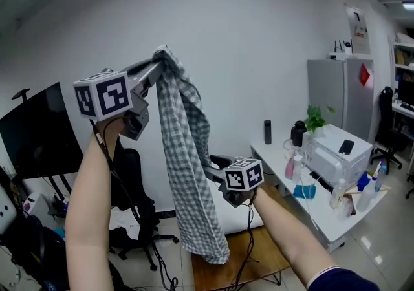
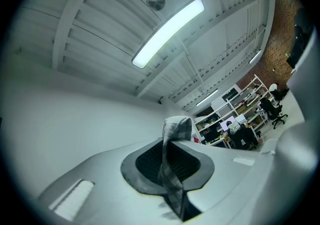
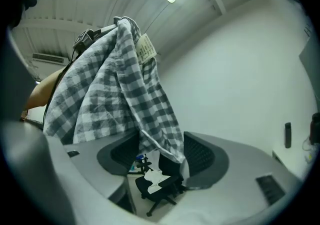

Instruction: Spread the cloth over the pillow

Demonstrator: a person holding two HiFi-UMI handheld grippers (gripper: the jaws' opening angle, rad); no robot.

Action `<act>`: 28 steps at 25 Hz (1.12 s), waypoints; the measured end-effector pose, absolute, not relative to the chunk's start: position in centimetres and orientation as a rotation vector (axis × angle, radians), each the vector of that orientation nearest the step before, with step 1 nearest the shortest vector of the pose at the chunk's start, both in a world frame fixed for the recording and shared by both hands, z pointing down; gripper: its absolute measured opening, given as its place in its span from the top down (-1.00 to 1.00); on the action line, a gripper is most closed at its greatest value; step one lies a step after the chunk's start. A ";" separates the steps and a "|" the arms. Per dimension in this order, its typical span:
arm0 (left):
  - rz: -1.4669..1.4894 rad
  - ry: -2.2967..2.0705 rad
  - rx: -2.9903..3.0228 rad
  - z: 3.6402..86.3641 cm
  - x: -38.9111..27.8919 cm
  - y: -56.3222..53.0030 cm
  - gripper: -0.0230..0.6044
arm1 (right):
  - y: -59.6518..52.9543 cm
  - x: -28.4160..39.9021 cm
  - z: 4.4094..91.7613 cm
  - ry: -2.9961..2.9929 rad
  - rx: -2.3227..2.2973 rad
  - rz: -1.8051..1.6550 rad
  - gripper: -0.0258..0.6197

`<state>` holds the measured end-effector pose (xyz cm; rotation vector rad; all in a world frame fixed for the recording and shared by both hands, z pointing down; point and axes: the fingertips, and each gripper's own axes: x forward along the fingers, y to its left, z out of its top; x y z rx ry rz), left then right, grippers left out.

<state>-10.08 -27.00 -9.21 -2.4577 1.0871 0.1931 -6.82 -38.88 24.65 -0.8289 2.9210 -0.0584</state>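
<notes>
One cloth (image 1: 186,154): grey-checked, hanging long (white tag (image 3: 145,49) showing).
Left gripper (image 2: 171,161): clamped on its top corner.
Right gripper (image 3: 161,155): jaws apart, cloth edge between.

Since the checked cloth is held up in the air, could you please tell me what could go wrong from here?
The grey-and-white checked cloth hangs only from a small fold pinched in the left gripper; it could slip out. The right gripper has its jaws apart with just the cloth's edge between them, so closing might miss it. The cloth hangs bunched, so it may spread unevenly.
</notes>
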 end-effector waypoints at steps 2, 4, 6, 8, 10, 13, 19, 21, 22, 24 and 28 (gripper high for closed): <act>0.200 1.086 -2.461 -9.1 -10.4 -26.9 0.83 | -39.1 -6.7 25.0 2.924 -0.862 -0.056 0.30; 0.210 1.089 -2.464 -9.0 -10.8 -26.9 0.83 | -39.5 -6.3 25.1 2.916 -0.911 -0.038 0.73; 0.220 1.106 -2.465 -8.8 -11.2 -27.2 0.83 | -39.6 -5.9 25.0 2.909 -0.932 -0.028 0.84; 0.230 1.140 -2.462 -8.5 -11.9 -27.7 0.83 | -39.7 -5.2 24.8 2.893 -0.958 -0.025 0.85; 0.233 1.188 -2.458 -8.0 -12.8 -28.5 0.83 | -40.0 -4.1 24.2 2.863 -1.006 -0.017 0.85; 0.230 1.266 -2.454 -6.8 -14.1 -29.9 0.83 | -40.4 -1.8 22.7 2.814 -1.084 0.024 0.85; 0.236 1.453 -2.442 -3.4 -17.5 -32.7 0.83 | -40.8 3.5 19.0 2.763 -1.269 0.180 0.85; 0.259 1.506 -2.441 -2.3 -18.8 -33.3 0.83 | -40.6 5.5 17.3 2.748 -1.341 0.251 0.85; 0.269 1.526 -2.441 -1.8 -19.4 -33.5 0.83 | -40.4 6.4 16.2 2.734 -1.376 0.286 0.85; 0.279 1.552 -2.445 -0.8 -20.4 -33.9 0.83 | -39.8 8.1 13.8 2.694 -1.437 0.347 0.85; 0.293 1.585 -2.454 1.1 -21.8 -34.4 0.83 | -38.6 10.7 9.1 2.619 -1.533 0.442 0.85</act>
